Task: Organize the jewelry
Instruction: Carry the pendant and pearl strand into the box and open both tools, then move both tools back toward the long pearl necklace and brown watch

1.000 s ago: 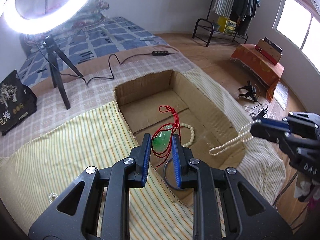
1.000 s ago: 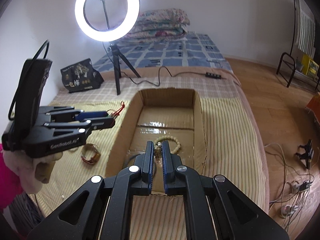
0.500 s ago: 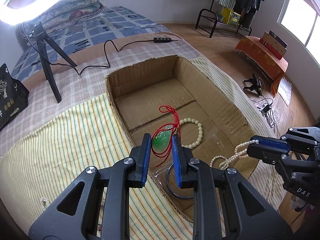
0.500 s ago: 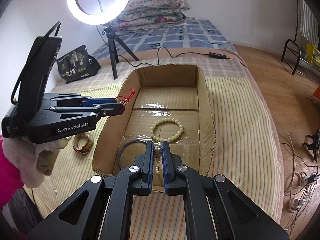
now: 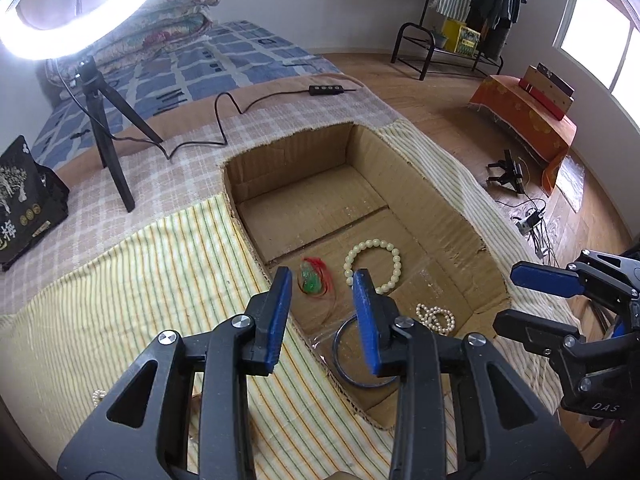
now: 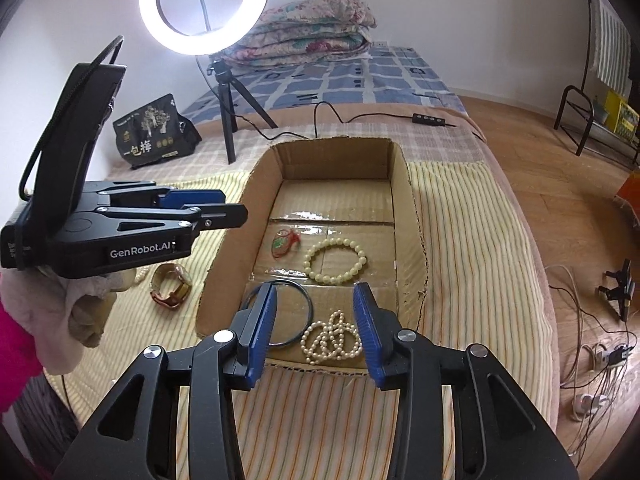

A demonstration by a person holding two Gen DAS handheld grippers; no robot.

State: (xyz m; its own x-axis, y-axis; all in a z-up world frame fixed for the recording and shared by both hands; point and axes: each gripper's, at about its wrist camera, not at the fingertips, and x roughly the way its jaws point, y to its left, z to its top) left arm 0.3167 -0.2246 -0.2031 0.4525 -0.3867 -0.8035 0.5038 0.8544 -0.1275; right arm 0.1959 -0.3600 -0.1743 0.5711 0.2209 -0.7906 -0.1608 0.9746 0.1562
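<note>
An open cardboard box [image 5: 444, 208] [image 6: 404, 184] sits sunk in the striped bed cover. On its floor lie a green pendant on red cord [image 5: 312, 280] [image 6: 283, 243], a pale bead bracelet [image 5: 374, 266] [image 6: 336, 261], a dark bangle [image 5: 356, 354] [image 6: 285, 312] and a heaped pearl necklace [image 5: 436, 317] [image 6: 331, 338]. My left gripper [image 5: 322, 312] [image 6: 208, 208] is open and empty above the box's near left edge. My right gripper [image 6: 316, 324] [image 5: 532, 300] is open and empty above the pearl necklace.
A gold watch [image 6: 171, 286] and a small pearl piece [image 5: 97, 396] lie on the cover left of the box. A ring light on a tripod [image 6: 204, 4], its cable and a black packet [image 6: 154, 130] stand behind. The bed edge drops to wooden floor on the right.
Both grippers opened. The pendant dropped from my left gripper and the pearl necklace from my right gripper onto the box floor.
</note>
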